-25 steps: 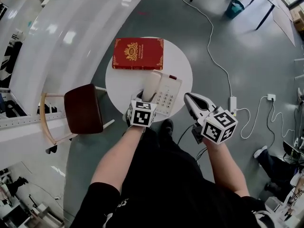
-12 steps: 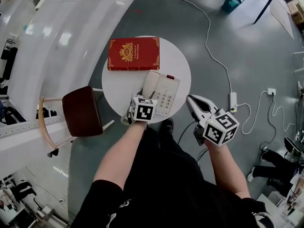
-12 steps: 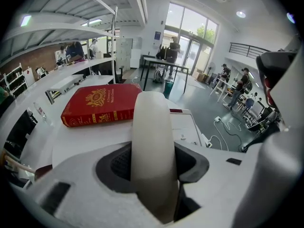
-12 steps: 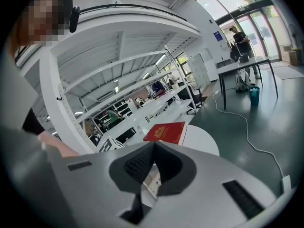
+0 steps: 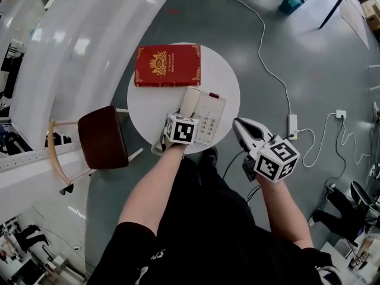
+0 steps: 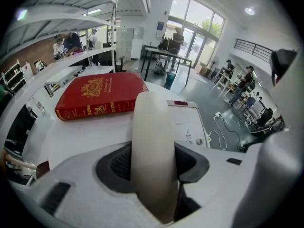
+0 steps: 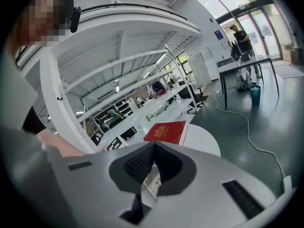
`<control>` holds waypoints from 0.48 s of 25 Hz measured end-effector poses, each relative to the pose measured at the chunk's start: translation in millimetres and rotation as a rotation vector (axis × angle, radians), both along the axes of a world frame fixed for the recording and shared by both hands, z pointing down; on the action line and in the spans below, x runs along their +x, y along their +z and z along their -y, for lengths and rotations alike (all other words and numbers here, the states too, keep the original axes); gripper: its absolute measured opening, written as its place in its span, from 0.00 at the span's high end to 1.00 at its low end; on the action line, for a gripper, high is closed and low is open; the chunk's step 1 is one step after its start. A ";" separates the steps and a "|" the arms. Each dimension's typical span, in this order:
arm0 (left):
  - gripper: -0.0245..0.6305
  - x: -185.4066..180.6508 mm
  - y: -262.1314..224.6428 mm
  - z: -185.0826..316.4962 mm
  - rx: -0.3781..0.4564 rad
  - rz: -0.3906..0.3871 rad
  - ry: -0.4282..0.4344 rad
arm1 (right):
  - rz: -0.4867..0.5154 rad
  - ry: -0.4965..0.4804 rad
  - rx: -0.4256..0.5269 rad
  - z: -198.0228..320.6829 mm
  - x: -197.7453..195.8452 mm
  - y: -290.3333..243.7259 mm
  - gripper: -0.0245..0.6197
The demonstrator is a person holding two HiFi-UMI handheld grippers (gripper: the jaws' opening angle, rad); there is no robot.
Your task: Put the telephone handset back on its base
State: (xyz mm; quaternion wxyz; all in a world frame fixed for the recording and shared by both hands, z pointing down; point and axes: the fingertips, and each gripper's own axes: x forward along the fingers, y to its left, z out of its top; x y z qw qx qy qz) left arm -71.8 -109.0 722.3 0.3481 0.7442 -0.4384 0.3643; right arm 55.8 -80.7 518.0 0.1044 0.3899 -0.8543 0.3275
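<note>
The cream telephone handset (image 6: 152, 151) stands between the jaws of my left gripper (image 5: 178, 119), which is shut on it. In the head view the handset (image 5: 189, 101) lies along the left side of the white telephone base (image 5: 208, 119) on the small round white table (image 5: 148, 108). The base (image 6: 187, 125), with its buttons, lies just right of the handset in the left gripper view. My right gripper (image 5: 243, 129) hangs off the table's right edge, jaws shut with nothing between them (image 7: 149, 167).
A red hardcover book (image 5: 168, 65) lies at the table's far side. A brown wooden chair (image 5: 102, 136) stands to the left. White cables (image 5: 279, 82) and a power adapter (image 5: 292, 125) run across the grey floor at right. A long white counter (image 5: 71, 46) curves past at left.
My left gripper has moved a little forward and right with the handset, closer along the base. The right gripper has barely shifted.
</note>
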 end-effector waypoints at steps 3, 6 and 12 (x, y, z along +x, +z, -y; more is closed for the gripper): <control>0.65 0.4 3.6 -0.1 -0.025 0.007 0.004 | -0.001 -0.001 -0.005 -1.0 2.0 1.9 0.95; 0.65 1.9 4.9 0.5 -0.045 0.010 -0.003 | 0.001 0.001 -0.009 -1.5 4.8 3.6 0.95; 0.65 1.8 5.6 1.4 -0.071 0.028 0.000 | 0.014 -0.010 -0.011 -3.4 1.0 3.4 0.95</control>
